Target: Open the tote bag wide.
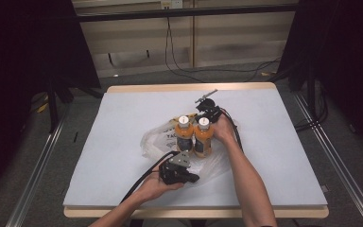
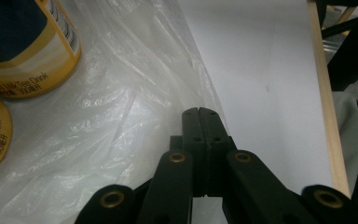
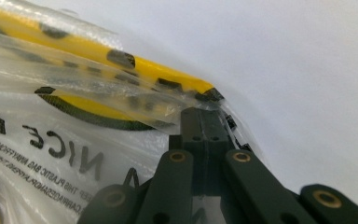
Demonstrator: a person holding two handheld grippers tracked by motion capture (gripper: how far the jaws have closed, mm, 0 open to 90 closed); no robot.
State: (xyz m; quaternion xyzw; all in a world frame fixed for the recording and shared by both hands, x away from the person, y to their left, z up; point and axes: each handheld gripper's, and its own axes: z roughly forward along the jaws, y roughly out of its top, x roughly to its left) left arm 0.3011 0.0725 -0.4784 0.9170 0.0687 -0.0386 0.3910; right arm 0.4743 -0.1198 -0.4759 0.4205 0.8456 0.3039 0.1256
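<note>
Two orange drink bottles with white caps [image 1: 184, 133] [image 1: 203, 137] stand upright side by side on a crumpled clear plastic bag [image 1: 155, 140] at the middle of the white table. My left gripper [image 1: 193, 178] lies at the bag's near edge. In the left gripper view its jaws [image 2: 199, 112] are pressed together on the bag's film [image 2: 112, 107], with a bottle [image 2: 25, 51] off to the left. My right gripper [image 1: 203, 113] sits just behind the bottles. Its jaws [image 3: 200, 112] are shut on the bag's edge [image 3: 51, 140], which carries yellow and black print.
A white sheet [image 1: 274, 142] covers the table, which has a wooden rim [image 1: 194, 87]. Bare table lies left, right and behind the bag. Black cables trail from both grippers. Dark stands and floor cables surround the table.
</note>
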